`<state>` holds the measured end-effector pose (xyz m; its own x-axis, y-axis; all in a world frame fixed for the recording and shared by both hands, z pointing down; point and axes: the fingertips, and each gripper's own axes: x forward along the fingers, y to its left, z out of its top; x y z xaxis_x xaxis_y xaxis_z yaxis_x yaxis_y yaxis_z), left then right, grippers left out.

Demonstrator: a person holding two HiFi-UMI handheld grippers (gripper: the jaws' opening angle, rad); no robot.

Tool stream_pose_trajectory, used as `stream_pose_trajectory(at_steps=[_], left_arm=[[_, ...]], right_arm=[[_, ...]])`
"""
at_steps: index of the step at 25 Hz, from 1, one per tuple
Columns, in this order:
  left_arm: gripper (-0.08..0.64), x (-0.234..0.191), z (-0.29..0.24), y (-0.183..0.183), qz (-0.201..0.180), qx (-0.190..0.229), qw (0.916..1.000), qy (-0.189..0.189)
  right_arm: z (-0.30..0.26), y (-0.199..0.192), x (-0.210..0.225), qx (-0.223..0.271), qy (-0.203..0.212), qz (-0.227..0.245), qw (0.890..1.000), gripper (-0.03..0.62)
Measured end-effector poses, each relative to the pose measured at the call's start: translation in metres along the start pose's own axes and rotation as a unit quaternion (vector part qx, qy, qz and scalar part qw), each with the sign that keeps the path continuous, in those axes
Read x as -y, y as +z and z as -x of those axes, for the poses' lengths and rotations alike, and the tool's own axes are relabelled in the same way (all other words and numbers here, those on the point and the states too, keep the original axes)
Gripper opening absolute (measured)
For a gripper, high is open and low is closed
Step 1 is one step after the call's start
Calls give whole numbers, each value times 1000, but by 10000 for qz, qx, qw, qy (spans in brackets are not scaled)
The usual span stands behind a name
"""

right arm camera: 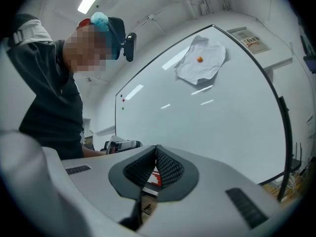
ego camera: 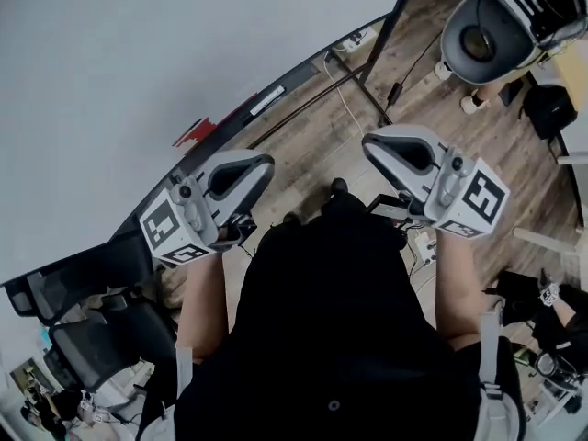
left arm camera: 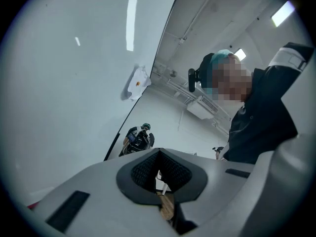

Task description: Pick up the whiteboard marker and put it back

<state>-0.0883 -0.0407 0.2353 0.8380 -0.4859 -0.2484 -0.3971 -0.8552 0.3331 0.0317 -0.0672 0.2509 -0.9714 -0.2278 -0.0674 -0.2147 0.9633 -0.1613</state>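
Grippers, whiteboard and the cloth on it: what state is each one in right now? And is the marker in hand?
Left gripper: jaws shut, nothing between them.
Right gripper: jaws shut, nothing between them.
Whiteboard: upright, mostly blank.
Cloth: crumpled, held on the board under a small orange magnet.
Marker: in neither gripper; I cannot pick it out for sure.

The grey right gripper (right arm camera: 156, 149) has its black ribbed pads (right arm camera: 169, 168) meeting at the tips with nothing between them, pointing at a large glossy whiteboard (right arm camera: 222, 117) where a small orange magnet (right arm camera: 199, 59) pins a crumpled white cloth (right arm camera: 210, 65).
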Motion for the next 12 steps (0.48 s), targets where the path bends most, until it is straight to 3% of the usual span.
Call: stream_pose_trajectory(at_steps=[5,12], left_arm=[[12,22,57,-5,305,-102,9990,-320],[12,58,112,-14,514,106,9961,-715]], right_arm=[[-40,-17,-49,-129,132,-36,9998,18],[-62,-45,-113,-393,195,-8,9990,18]])
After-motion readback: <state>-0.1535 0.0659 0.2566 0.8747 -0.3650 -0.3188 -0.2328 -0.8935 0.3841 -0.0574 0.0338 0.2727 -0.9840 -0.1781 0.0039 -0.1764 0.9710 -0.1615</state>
